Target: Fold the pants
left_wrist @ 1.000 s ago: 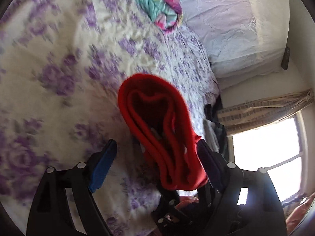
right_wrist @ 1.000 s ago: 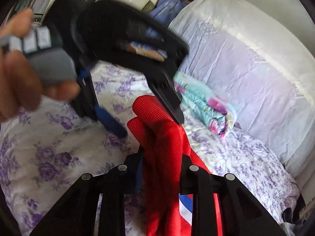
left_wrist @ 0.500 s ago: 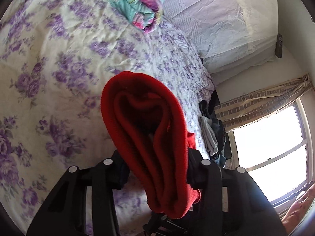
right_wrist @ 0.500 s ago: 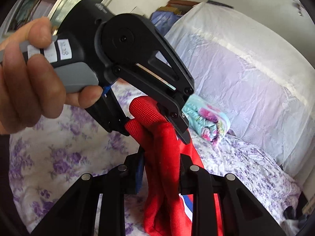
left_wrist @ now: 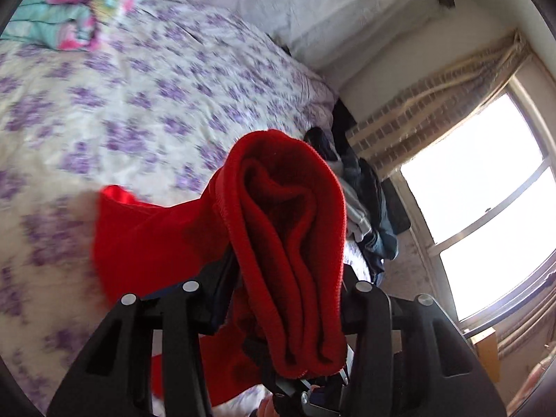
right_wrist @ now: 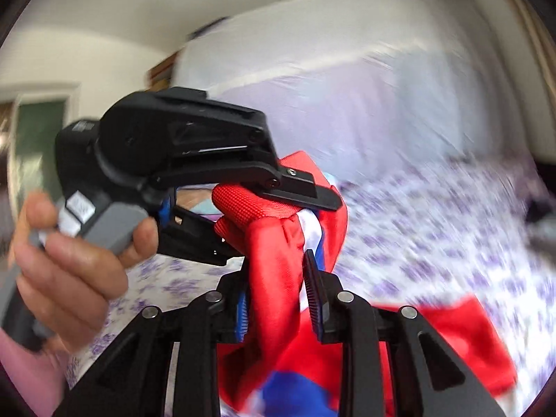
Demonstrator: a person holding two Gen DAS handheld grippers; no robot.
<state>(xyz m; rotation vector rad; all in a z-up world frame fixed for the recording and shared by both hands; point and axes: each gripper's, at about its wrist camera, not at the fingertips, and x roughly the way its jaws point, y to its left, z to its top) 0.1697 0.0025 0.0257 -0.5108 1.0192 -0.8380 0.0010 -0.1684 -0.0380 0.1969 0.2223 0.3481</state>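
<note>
The red pants (left_wrist: 288, 215) hang bunched above the bed, held by both grippers. My left gripper (left_wrist: 285, 271) is shut on a thick ribbed red fold that bulges up between its fingers. In the right wrist view my right gripper (right_wrist: 278, 299) is shut on a section of the red pants (right_wrist: 274, 250) with a white and blue side stripe. The left gripper (right_wrist: 250, 215) shows there too, just ahead, clamping the ribbed edge, with a person's hand (right_wrist: 69, 260) on its grey handle. More red cloth trails down to the right over the sheet.
The bed has a white sheet with purple flowers (left_wrist: 139, 87). A folded teal and pink blanket (left_wrist: 69, 10) lies at its far end by a white-covered upright (left_wrist: 312, 0). A pile of dark clothes (left_wrist: 365, 201) sits at the bed's edge below a bright window (left_wrist: 486, 208).
The left gripper, open around the red fold a second ago, has shut on it. Both grippers then swung sideways and rolled together, lifting the pants; the views are now blurred.
</note>
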